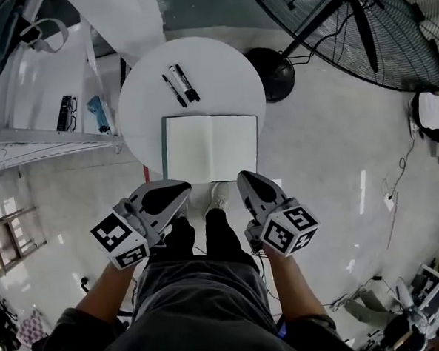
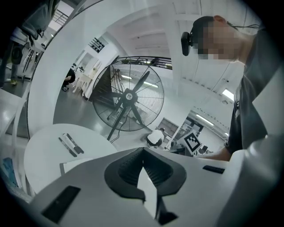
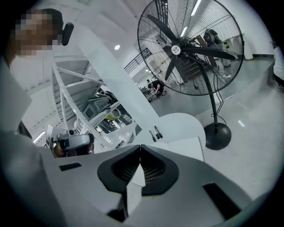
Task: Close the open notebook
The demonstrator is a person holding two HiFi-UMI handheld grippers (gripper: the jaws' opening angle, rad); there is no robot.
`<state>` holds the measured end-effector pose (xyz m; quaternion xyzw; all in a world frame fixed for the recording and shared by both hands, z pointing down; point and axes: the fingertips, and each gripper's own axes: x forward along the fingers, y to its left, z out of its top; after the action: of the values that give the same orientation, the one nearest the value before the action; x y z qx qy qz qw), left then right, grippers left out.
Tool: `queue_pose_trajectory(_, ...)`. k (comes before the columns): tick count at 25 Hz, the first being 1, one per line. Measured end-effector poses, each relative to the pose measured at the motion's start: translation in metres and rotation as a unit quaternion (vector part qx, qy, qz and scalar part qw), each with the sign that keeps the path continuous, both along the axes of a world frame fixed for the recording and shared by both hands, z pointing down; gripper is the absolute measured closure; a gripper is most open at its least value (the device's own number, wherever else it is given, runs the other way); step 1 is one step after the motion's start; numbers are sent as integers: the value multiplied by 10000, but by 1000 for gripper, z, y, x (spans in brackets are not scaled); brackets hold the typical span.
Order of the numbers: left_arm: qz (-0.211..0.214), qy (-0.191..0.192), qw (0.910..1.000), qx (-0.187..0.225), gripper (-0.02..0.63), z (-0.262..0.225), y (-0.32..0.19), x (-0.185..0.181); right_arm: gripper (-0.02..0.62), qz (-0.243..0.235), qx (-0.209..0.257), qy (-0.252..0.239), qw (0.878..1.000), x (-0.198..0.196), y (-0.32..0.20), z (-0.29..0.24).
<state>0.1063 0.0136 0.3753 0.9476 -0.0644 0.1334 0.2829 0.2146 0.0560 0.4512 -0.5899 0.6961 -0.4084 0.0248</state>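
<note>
White notebook whole overhead only

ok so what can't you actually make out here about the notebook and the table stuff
- Notebook, left gripper view: only a corner shows, the left tool covers the rest.
- Right gripper view: the right tool hides its near edge.
- Page ruling or writing, head view: too small to tell.
- Two markers: labels too small in every view.
- Table legs, head view: hidden under its top.

A round white table stands on glossy pale floor beside a large black pedestal fan.
</note>
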Motion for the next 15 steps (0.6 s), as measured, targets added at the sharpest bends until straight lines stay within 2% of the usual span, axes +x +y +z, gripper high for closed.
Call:
queue_pose_trajectory(9, -114, -307, 9994, -113, 591, 27, -1, 45, 574, -62, -348, -133, 9993, 43, 0, 56)
queue_pose_trajectory(15, -107, -504, 9985, -194, 591, 44, 3, 63, 574, -104, -640, -118, 9978, 63, 4, 91)
